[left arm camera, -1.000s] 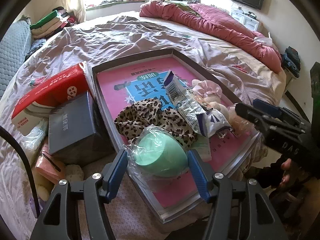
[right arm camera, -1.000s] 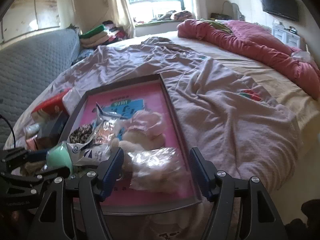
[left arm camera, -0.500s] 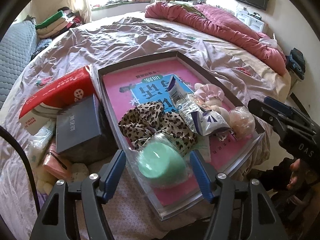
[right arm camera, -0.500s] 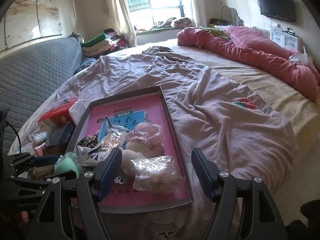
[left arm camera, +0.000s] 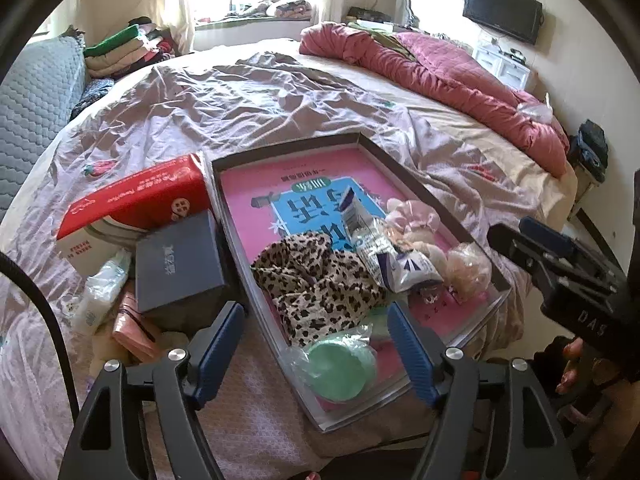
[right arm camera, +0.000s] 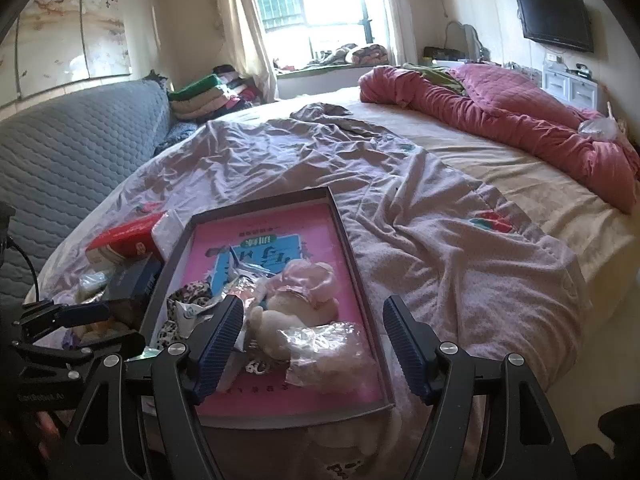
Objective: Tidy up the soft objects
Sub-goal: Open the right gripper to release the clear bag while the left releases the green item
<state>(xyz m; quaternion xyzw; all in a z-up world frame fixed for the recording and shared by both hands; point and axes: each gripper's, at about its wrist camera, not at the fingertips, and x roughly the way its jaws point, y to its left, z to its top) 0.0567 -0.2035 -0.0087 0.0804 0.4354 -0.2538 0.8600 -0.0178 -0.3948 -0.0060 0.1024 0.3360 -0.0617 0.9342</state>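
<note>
Through your left wrist camera, your left claw (left arm camera: 312, 344) sits at the bottom of the frame with its jaws opening and nothing pinched. The green round item in clear plastic (left arm camera: 340, 364) lies low between the fingers, free of both pads, on the near corner of the grey tray (left arm camera: 400, 160). Above it, mid-frame, lie the leopard-print cloth (left arm camera: 316, 280), a white and purple packet (left arm camera: 384, 252), a pink frilly piece (left arm camera: 412, 212) and a bagged beige piece (left arm camera: 468, 264). Left of the tray are a red box (left arm camera: 140, 196) and a dark box (left arm camera: 176, 260).

The tray's near corner looks close to the bed's edge and the green item sits right on it. Clip the plastic with a finger and I think it could slide off the rim.

Through your right wrist camera, your right claw (right arm camera: 312, 344) is wide open at the bottom of the frame, gripping nothing. Between its fingers you look onto the bagged beige piece (right arm camera: 332, 352) and a cream plush (right arm camera: 280, 320) on the tray's pink liner. Your left claw (right arm camera: 80, 328) shows at lower left.

Here the risk is a crinkly bag: closing on loose film alone would probably let the contents slip out. Both claws also hover over one small pile, so reaching in together could knock them into each other.
</note>
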